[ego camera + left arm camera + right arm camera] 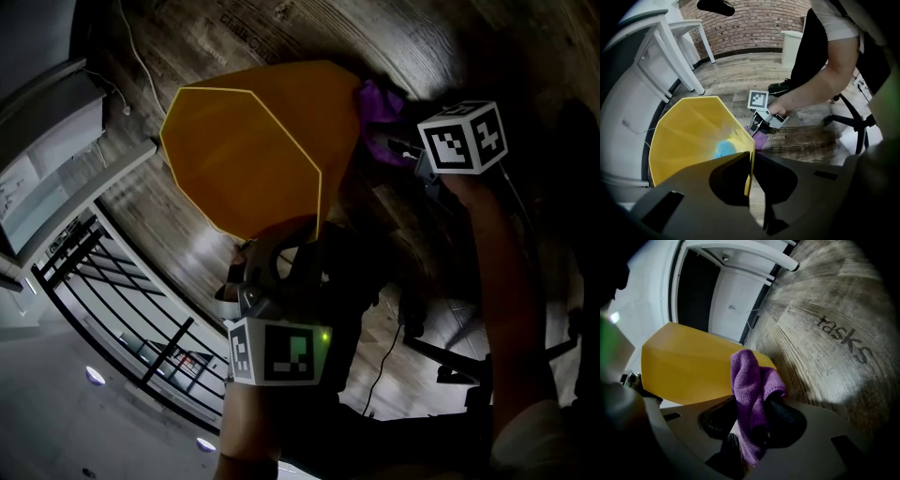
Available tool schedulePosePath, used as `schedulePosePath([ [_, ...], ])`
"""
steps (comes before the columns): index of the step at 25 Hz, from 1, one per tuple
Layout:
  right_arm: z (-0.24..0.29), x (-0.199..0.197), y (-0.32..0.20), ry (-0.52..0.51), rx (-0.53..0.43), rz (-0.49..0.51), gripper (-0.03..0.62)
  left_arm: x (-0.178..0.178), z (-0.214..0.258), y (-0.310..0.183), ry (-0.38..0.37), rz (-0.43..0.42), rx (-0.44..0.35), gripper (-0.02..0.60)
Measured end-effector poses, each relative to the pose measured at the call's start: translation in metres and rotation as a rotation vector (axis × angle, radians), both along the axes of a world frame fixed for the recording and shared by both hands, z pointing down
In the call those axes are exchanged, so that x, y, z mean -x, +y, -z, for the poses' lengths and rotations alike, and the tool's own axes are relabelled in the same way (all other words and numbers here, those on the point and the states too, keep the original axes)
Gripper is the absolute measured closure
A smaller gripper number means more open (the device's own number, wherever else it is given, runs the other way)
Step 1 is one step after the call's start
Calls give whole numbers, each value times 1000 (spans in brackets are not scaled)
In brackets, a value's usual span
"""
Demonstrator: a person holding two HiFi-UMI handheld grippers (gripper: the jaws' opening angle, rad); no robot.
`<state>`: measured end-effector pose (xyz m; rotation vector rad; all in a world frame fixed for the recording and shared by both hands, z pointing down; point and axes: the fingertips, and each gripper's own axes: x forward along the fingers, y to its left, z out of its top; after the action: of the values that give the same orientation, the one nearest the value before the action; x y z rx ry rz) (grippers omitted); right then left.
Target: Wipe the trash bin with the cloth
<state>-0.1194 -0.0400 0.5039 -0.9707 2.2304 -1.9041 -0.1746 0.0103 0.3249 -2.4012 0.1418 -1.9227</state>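
A yellow trash bin (253,141) stands tilted on the wooden floor, its open mouth facing the head view. My left gripper (281,272) is shut on the near rim of the trash bin (750,171); a blue object (724,149) lies inside it. My right gripper (412,155) is shut on a purple cloth (752,399), which bunches up above the jaws. The cloth (380,117) sits at the bin's outer right side, close to the bin wall (689,371). In the left gripper view the right gripper (757,125) and cloth (759,139) show just beyond the bin.
White table legs (689,61) and a curved white wall stand left of the bin. A black railing (122,300) runs at lower left. A swivel chair base (853,122) and cables (384,366) lie on the floor to the right. Printed lettering (846,341) marks the floor.
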Motion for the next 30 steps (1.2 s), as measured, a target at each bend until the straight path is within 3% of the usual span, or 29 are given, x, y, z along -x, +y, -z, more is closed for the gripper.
schedulePosePath([
  [6,-44,3,7,152,116,8,433,7,-3,9,21,1,14,566],
  [11,-53,5,4,199,154,-13,433,8,-1,4,18,16,0,565],
  [18,-39,-3,0,164,177,-70,433,0,-4,-6,11,109,-14,565],
  [22,-20,-10,-4,109,158,-114,433,-15,-4,-27,22,227,-48,563],
  [27,5,-17,-9,54,125,-149,433,-42,11,-52,125,338,-80,561],
  [30,13,-24,-13,37,103,-161,433,-51,13,-45,128,261,-52,443],
])
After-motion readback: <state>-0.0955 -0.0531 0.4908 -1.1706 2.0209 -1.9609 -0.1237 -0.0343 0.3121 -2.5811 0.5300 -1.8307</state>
